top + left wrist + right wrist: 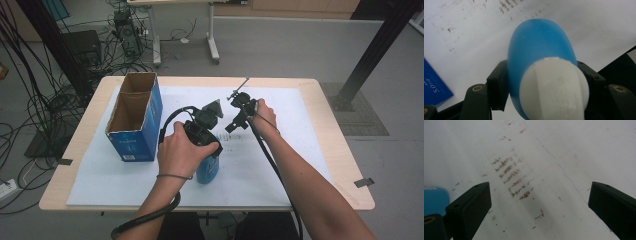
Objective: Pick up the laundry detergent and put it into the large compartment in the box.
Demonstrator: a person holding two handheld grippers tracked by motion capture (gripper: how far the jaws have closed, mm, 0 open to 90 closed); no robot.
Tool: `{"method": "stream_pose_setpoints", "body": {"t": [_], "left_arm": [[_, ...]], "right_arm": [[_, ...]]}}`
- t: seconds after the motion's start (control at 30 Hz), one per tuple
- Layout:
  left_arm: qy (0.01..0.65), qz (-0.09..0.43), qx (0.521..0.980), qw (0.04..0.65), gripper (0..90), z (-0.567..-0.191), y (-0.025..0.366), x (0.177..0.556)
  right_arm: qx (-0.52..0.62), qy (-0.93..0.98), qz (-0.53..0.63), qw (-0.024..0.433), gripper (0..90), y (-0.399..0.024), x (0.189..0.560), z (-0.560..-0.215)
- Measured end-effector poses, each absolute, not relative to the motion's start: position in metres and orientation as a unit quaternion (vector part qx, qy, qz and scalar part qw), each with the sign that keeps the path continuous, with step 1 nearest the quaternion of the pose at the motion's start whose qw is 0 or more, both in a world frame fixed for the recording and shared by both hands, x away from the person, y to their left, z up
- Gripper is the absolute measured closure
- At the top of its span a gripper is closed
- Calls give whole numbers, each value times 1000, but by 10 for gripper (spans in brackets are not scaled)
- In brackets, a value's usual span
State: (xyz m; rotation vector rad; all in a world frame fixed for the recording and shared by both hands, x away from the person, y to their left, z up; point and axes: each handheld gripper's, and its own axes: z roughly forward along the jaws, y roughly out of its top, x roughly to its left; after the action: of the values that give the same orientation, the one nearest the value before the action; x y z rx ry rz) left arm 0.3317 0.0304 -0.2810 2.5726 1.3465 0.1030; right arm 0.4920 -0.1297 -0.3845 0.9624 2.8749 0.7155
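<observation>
A blue plastic bottle (540, 45) with a white cap (555, 90) stands on the white paper near the table's front middle, seen from above in the high view as the blue bottle (207, 170). My left gripper (541, 80) is shut on the bottle just under the cap, a black jaw pressing each side. In the high view the left gripper (202, 135) sits over the bottle, held by the left hand. My right gripper (539, 202) hangs open over bare paper, nothing between its jaws. In the high view the right gripper (235, 122) is right of the bottle.
An open blue cardboard box (135, 117) stands at the left of the table, close to the left hand. White paper (280, 165) with brown smudges (511, 177) covers the wooden table (335, 135). Cables and black frame legs lie on the floor around.
</observation>
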Motion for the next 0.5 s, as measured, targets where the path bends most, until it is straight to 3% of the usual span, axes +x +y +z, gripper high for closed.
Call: {"method": "stream_pose_setpoints", "body": {"t": [0.5], "left_arm": [[460,36,880,117,369,-281,30,332]], "right_arm": [[309,923,229,13,41,-130,493,-385]]}}
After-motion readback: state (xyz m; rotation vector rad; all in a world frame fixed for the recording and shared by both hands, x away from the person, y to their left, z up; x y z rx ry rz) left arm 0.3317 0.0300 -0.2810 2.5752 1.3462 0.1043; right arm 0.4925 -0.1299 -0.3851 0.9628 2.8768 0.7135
